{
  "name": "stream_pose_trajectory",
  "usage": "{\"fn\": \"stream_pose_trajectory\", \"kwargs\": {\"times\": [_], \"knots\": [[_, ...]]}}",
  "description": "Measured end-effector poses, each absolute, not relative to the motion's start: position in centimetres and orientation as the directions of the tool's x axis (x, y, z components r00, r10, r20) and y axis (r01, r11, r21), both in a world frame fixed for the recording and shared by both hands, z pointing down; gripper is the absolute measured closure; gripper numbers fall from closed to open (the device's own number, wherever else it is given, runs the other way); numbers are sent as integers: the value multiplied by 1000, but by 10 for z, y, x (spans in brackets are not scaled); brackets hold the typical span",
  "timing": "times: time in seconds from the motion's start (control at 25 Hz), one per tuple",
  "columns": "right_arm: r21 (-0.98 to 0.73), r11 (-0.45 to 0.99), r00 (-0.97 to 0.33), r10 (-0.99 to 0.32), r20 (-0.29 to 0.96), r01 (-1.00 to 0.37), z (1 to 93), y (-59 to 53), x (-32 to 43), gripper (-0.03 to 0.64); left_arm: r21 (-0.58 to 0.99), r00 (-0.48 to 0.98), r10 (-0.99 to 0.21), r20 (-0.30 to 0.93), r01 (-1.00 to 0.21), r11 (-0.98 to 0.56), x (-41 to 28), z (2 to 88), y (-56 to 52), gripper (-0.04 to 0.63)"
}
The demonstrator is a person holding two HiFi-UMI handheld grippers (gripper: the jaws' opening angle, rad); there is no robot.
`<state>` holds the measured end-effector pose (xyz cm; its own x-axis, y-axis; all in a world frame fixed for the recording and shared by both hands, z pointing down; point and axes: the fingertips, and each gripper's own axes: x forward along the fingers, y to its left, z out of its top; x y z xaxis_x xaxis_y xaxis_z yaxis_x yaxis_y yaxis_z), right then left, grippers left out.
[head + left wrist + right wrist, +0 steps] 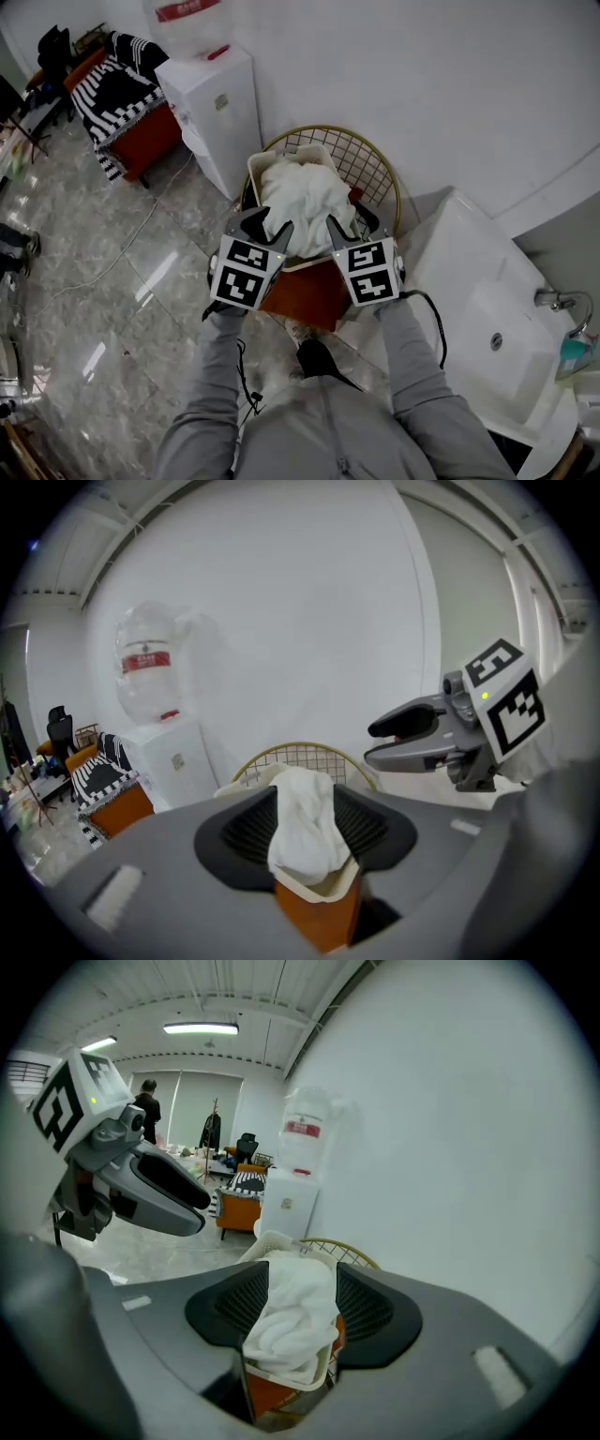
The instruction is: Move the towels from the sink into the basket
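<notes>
Nearest the camera: grey sleeves (pixel 214 375), one arm behind each gripper, both reaching forward side by side.
Task item: white towel bundle (pixel 305 202), heaped in the basket (pixel 253 178) and rising above its rim. No part of it shows in the sink.
Left gripper (pixel 267 223): jaws part-closed. Its own view shows the white cloth filling the gap from pad to pad, so it reads as clamped on the bundle.
Right gripper (pixel 351 220): same condition, with jaws part-closed and the pads against the cloth on both sides.
Grip position: both hold the bundle at its near side, just above the basket's near rim, left and right of centre.
Key relation: the bundle lies straight ahead of and below both sets of tips. The gripped span runs left to right, parallel to the near rim.
Nearer hand: neither, as the two grippers stand level and symmetrical about the bundle.
Support: the basket rests on the orange seat of a gold wire-back chair (pixel 367 161), against the wall corner.
Sink (pixel 487 314): to the person's right, well apart from the right gripper. Its basin shows bare.
Next move (judgement): open both jaws together so that the cloth drops inside the rim.
Risk (judgement): an uneven release could drag cloth over the near rim.
</notes>
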<state>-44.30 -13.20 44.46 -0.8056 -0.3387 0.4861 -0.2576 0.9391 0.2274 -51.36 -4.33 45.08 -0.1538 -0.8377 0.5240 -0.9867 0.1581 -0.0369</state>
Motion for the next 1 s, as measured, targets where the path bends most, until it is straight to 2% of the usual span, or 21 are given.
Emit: {"fn": "stream_pose_trajectory", "kwargs": {"times": [0.44,0.76,1.0], "knots": [[231,887,-837,-456,303,-400,372,-80,-355,411,-60,-235,-886,399,-971,230,-462,399,48,362],[109,856,-826,-516,226,-505,349,-71,-302,411,-28,-305,-897,320,-949,313,-446,374,89,362],[51,847,-828,-529,186,-529,345,-70,-280,411,8,-371,-888,273,-922,387,-443,375,108,362]]}}
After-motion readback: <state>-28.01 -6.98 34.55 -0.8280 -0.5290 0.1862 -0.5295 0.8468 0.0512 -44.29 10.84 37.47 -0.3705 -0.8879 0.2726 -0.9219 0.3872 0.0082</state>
